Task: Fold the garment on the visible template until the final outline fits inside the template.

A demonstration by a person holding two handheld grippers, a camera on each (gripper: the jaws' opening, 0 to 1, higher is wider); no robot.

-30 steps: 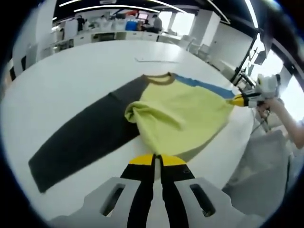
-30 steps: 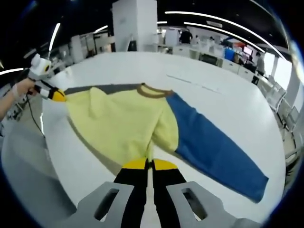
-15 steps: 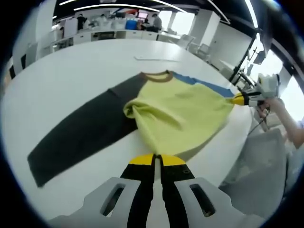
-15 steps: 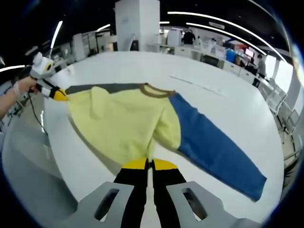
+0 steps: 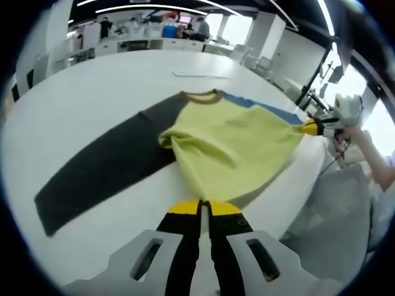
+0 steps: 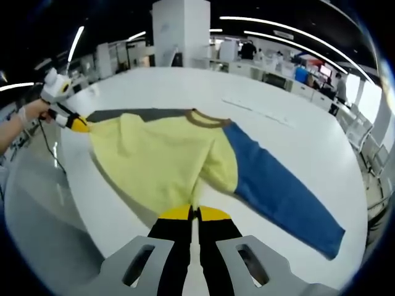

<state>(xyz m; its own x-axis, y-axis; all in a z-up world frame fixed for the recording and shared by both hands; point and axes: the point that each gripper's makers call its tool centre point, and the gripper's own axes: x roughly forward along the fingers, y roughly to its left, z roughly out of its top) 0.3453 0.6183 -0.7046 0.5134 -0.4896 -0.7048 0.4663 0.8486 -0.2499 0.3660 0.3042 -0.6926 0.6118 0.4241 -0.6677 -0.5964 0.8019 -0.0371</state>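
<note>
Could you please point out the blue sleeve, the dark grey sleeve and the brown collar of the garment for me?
blue sleeve (image 6: 278, 191), right gripper view, mid-sleeve.
dark grey sleeve (image 5: 99, 169), left gripper view, mid-sleeve.
brown collar (image 6: 203, 120), right gripper view, front of the neckband.

Garment (image 5: 237, 145): pale yellow body, brown collar, one charcoal sleeve (image 5: 105, 169), one blue sleeve (image 6: 281, 185). Bench (image 5: 80, 98) plain white. Gripper (image 5: 200, 213) jaws black, yellow-tipped.

A thin pale strip (image 5: 200, 75) lies flat near the far edge of the white surface (image 5: 80, 105). Beyond that edge stand desks with seated people (image 6: 338, 83), a white pillar (image 6: 180, 34), and ceiling light strips (image 6: 290, 34).
</note>
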